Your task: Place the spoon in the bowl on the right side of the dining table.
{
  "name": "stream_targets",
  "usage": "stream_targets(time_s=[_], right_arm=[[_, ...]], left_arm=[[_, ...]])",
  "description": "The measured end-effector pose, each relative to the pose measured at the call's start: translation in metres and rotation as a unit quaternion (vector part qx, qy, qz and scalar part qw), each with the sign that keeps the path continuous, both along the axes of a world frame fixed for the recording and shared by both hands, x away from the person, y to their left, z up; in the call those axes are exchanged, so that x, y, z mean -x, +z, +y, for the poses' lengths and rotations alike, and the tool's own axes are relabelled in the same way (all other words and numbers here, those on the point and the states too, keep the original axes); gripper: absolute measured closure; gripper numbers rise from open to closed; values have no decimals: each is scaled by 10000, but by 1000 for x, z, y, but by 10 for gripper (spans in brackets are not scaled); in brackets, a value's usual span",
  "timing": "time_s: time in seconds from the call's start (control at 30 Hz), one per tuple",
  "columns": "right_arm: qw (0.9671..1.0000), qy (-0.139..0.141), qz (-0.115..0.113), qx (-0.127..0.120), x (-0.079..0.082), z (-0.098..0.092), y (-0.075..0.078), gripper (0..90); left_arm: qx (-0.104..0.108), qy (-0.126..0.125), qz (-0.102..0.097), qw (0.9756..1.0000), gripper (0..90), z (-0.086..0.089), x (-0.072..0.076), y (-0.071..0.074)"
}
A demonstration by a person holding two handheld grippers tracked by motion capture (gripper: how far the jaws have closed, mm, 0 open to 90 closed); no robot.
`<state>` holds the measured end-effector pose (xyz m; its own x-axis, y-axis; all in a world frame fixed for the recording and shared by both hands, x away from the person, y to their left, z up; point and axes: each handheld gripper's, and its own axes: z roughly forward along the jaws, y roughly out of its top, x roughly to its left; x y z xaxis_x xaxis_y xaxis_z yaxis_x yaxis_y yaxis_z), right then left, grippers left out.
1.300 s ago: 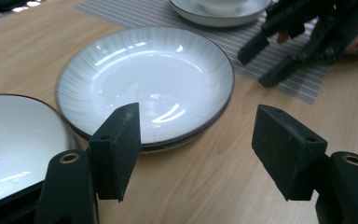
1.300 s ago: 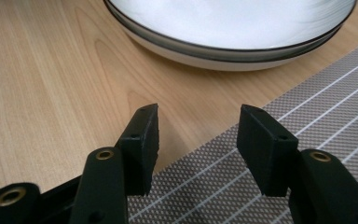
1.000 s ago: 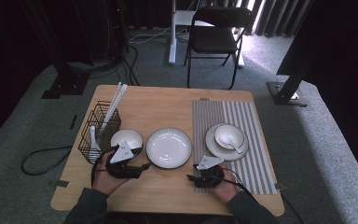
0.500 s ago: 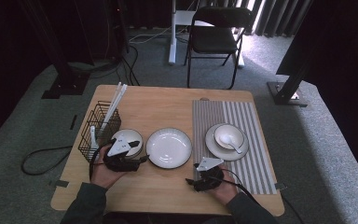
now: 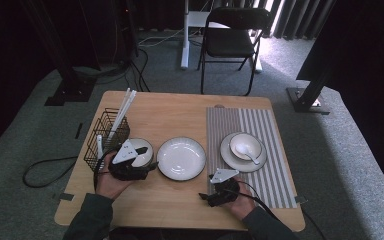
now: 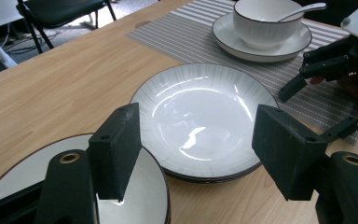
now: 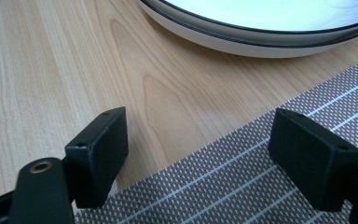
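Fingers on both grippers stand released, nothing between them.
Right gripper (image 5: 206, 196), jaws just opening, sits low at the mat's (image 7: 261, 182) near-left corner; left gripper (image 5: 152, 167) hovers over the small plate (image 6: 140, 205), the bigger plate (image 5: 181, 158) just beyond, bowl (image 5: 245, 145) farthest right.

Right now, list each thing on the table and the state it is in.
Left hand-held gripper: open, over the small plate.
Right hand-held gripper: open, jaws just been opening, nothing between them.
Small plate: empty, beside the basket.
Middle plate: empty, on bare wood.
Bowl: upright on a saucer, spoon inside.
Striped mat: flat.
Wire basket: upright, holds chopsticks.
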<state>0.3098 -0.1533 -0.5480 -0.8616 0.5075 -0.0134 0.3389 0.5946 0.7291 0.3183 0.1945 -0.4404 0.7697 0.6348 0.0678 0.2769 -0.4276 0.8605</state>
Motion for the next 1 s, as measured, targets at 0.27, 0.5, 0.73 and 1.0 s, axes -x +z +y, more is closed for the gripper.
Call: stream_targets(time_s=[0.27, 0.5, 0.73, 1.0], right_arm=[[10000, 16, 6, 4, 0, 0, 0, 184], [9999, 111, 25, 35, 0, 1, 0, 140], [9999, 111, 25, 37, 0, 1, 0, 140], [9999, 103, 29, 29, 0, 1, 0, 140]], left_arm=[[-23, 49, -16, 10000, 332, 1, -2, 4], [-24, 87, -22, 10000, 332, 2, -3, 6], [-31, 167, -9, 9999, 332, 4, -5, 8], [-6, 334, 16, 9994, 332, 9, -9, 12]])
